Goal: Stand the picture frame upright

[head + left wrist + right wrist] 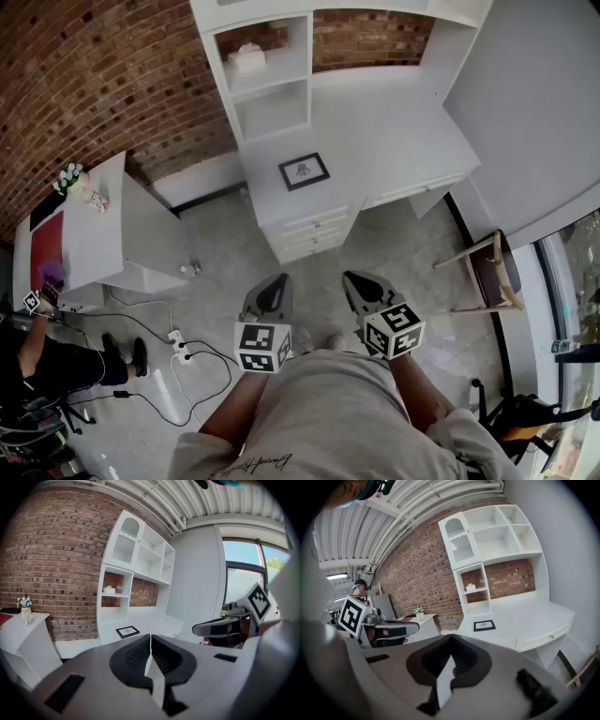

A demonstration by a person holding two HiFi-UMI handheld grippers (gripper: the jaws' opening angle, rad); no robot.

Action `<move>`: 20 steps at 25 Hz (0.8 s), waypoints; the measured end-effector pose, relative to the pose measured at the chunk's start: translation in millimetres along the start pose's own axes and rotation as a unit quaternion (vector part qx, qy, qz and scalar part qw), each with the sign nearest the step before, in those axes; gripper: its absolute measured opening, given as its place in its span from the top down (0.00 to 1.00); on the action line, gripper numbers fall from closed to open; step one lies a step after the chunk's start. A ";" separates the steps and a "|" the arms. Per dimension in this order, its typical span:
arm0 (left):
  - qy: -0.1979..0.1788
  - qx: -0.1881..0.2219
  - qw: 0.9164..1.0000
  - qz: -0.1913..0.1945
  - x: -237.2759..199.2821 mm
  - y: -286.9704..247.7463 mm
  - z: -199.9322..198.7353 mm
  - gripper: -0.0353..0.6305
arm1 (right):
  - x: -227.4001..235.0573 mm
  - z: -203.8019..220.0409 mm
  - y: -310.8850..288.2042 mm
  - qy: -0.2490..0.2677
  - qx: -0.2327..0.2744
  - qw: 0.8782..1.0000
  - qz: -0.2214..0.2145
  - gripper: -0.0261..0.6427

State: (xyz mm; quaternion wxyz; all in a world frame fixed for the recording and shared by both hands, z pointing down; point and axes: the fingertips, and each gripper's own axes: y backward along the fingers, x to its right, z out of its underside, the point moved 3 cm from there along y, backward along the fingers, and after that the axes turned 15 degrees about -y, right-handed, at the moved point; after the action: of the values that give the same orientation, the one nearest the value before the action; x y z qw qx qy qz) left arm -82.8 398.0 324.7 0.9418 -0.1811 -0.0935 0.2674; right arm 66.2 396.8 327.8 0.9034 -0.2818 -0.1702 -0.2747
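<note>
The picture frame (304,171) lies flat on the left part of the white desk (394,131), far ahead, in front of the shelves (272,75). The left gripper (274,286) and the right gripper (356,284) are side by side close to the person, over the floor (216,253) and well apart from the frame. Both have their jaws pressed together with nothing in them.

Picture frame (304,171) lies on the desk (394,122), towards its near left, just before the shelf unit (272,111). Off to the left stands a side table (89,246), vase (73,178) on its far end; chair (492,272) to the right.
</note>
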 end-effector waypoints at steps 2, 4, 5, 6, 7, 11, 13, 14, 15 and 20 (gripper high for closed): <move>-0.002 0.002 1.000 -0.002 -0.9 0.1 -3.0 0.92 | -2.3 -1.0 -1.2 0.001 -0.001 1.000 -0.003 0.92; -0.003 0.001 1.000 -0.003 -1.3 -0.7 -3.9 0.92 | -3.3 -0.7 -2.6 0.003 -0.002 1.000 -0.005 0.92; -0.004 0.001 1.000 -0.003 -1.1 -1.4 -4.1 0.92 | -3.2 -0.3 -3.2 0.003 -0.003 1.000 -0.006 0.92; -0.005 0.000 1.000 -0.002 -1.0 -2.2 -4.5 0.92 | -2.7 -0.1 -4.0 0.004 -0.004 1.000 -0.007 0.92; -0.006 0.000 1.000 -0.002 -1.0 -3.1 -5.0 0.92 | -2.1 -0.2 -4.8 0.004 -0.004 1.000 -0.007 0.92; -0.010 0.000 1.000 0.000 -4.4 -6.0 -5.6 0.92 | -0.1 -1.8 -9.6 0.005 -0.003 1.000 -0.005 0.92; -0.012 0.001 1.000 0.001 -8.9 -7.3 -6.2 0.92 | -0.4 -4.0 -13.5 0.004 0.001 1.000 -0.004 0.92; -0.013 0.002 1.000 0.001 -11.8 -8.0 -6.5 0.92 | -0.7 -5.5 -16.0 0.000 0.003 1.000 -0.004 0.92; -0.013 0.003 1.000 0.001 -14.9 -8.5 -6.9 0.92 | -1.1 -7.0 -18.6 -0.007 0.006 1.000 -0.003 0.92; -0.017 0.008 1.000 0.007 -32.9 -10.8 -10.7 0.92 | -7.4 -16.2 -33.5 -0.018 0.017 1.000 0.001 0.92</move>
State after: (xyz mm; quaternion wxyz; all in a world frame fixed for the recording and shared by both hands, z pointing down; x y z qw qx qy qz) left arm -102.4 368.7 316.4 0.9395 -0.1699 -0.1062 0.2779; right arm 43.0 366.9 325.7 0.9050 -0.2720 -0.1908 -0.2656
